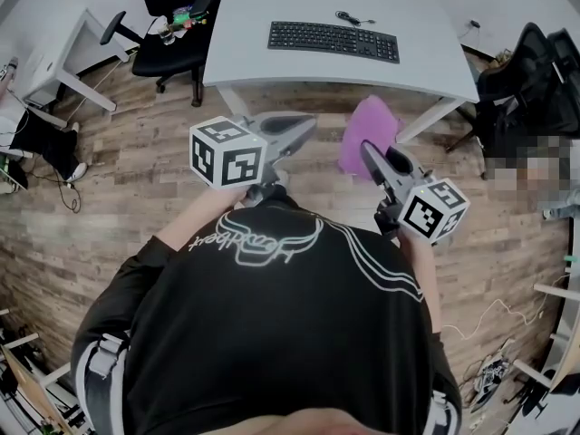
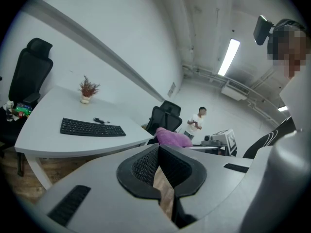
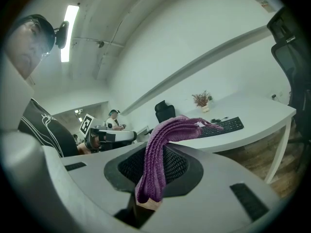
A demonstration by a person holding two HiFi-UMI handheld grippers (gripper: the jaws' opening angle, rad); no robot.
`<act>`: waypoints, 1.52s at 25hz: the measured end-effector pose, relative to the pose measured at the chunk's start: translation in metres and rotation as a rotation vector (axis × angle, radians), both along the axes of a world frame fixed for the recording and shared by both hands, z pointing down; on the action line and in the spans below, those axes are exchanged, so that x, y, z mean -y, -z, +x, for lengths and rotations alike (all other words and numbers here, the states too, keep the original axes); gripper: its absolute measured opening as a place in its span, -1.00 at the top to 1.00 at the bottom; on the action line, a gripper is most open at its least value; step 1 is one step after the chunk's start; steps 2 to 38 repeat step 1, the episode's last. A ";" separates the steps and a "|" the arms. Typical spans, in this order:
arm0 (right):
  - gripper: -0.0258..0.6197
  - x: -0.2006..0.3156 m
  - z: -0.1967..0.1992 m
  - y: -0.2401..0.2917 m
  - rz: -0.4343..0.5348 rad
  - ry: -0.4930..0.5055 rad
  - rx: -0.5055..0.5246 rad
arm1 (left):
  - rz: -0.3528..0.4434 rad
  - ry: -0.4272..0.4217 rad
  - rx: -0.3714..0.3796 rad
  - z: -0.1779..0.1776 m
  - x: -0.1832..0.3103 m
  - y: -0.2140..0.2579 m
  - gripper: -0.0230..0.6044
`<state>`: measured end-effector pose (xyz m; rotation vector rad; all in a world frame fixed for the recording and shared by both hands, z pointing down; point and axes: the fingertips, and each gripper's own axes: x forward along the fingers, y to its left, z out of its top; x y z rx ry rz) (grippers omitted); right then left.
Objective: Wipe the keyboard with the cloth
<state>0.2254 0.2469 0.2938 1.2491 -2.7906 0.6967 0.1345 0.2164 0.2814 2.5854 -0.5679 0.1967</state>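
We stand short of the white desk point(image 1: 254, 62), both tools held out over the wood floor and not yet above the desktop. The right gripper point(image 1: 379, 163) is clamped on the purple cloth point(image 1: 370, 134). In the right gripper view the fabric is pinched between the ribbed pads and arches up and forward past the tips, with a short end hanging below. The left gripper point(image 1: 304, 127) has its jaws together with nothing between them; its own view shows only floor through the narrow slit under the pads. The black keyboard point(image 1: 333, 41) lies ahead of both tools, flat on the desk near its front edge and well apart from the cloth. Its long axis runs left to right across our path, roughly parallel to that edge. The cloth points toward the keyboard's right half, and the left gripper toward its left half. We judge that wiping has not begun. The cloth hand needs to reach forward over the desk edge and come down onto the right end of the keys, and the natural stroke from there runs along the rows toward the left.
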 end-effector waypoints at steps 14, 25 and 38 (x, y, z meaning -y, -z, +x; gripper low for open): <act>0.72 -0.001 0.001 0.001 0.002 -0.002 0.001 | 0.001 0.000 -0.001 0.000 -0.001 0.001 0.91; 0.72 -0.001 0.001 0.001 0.002 -0.002 0.001 | 0.001 0.000 -0.001 0.000 -0.001 0.001 0.91; 0.72 -0.001 0.001 0.001 0.002 -0.002 0.001 | 0.001 0.000 -0.001 0.000 -0.001 0.001 0.91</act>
